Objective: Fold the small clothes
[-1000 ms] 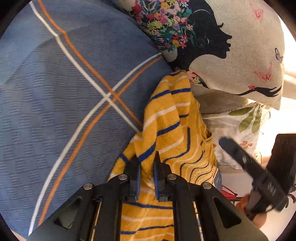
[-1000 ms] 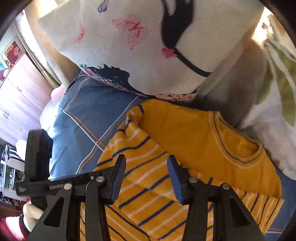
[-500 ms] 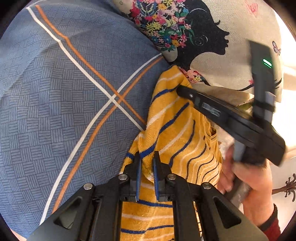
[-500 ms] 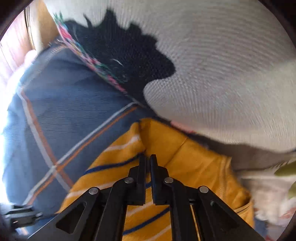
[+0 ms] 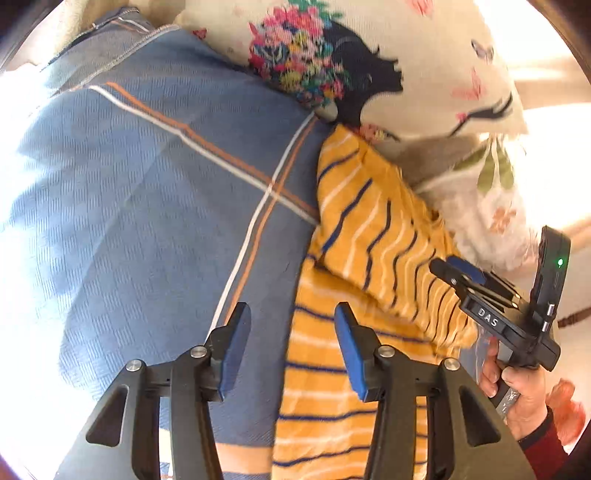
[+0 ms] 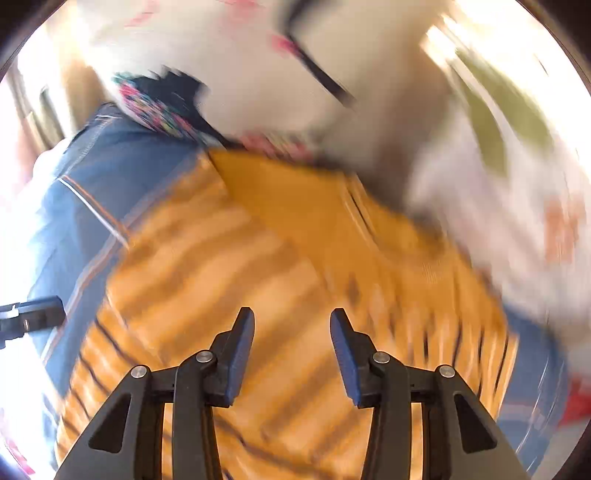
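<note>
A small yellow shirt with blue and white stripes (image 5: 354, 295) lies on the blue plaid bedcover (image 5: 147, 206), its left side folded over onto the body. My left gripper (image 5: 291, 325) is open and empty, hovering over the shirt's left edge. My right gripper (image 6: 291, 325) is open and empty above the striped shirt (image 6: 258, 277); that view is blurred by motion. The right gripper also shows in the left wrist view (image 5: 458, 273) at the shirt's right edge, held by a hand.
A cream pillow with a woman's silhouette and flowers (image 5: 369, 62) lies against the shirt's far end. A white floral pillow (image 5: 487, 206) lies at the right. The bedcover's edge (image 5: 110, 33) is at the far left.
Both grippers have opened and let go of the shirt, which now lies folded on the bed. Both have drawn back from the cloth; the right one is moving fast.
</note>
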